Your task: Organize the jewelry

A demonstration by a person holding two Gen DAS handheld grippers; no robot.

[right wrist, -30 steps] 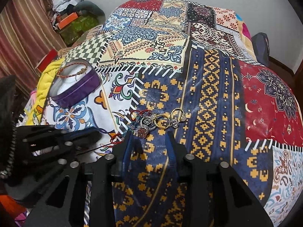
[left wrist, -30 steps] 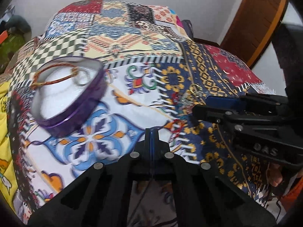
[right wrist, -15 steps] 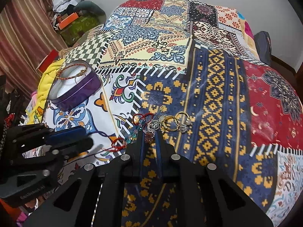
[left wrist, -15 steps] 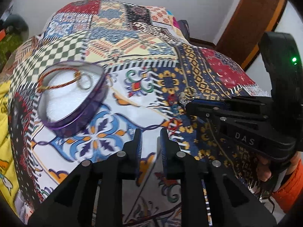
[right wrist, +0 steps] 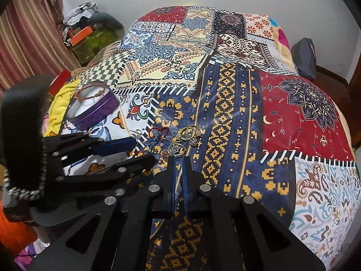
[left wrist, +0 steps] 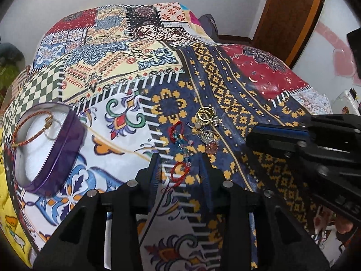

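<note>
here round purple tin [left wrist: 56, 149], white padding; gold rings [left wrist: 204, 115] on patchwork quilt [left wrist: 225, 94].

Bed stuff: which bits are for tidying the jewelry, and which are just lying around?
For the job: purple tin, bracelet in it, rings, red cords.

Just lying around: quilt, yellow cloth, orange box.

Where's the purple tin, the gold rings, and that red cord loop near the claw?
Purple tin [left wrist: 65, 149], left wrist view, on its purple side wall.
Gold rings [left wrist: 204, 115], left wrist view, on the top ring's band.
Red cord loop [left wrist: 179, 172], left wrist view, on the loop's cord between the left claw's fingers.
</note>
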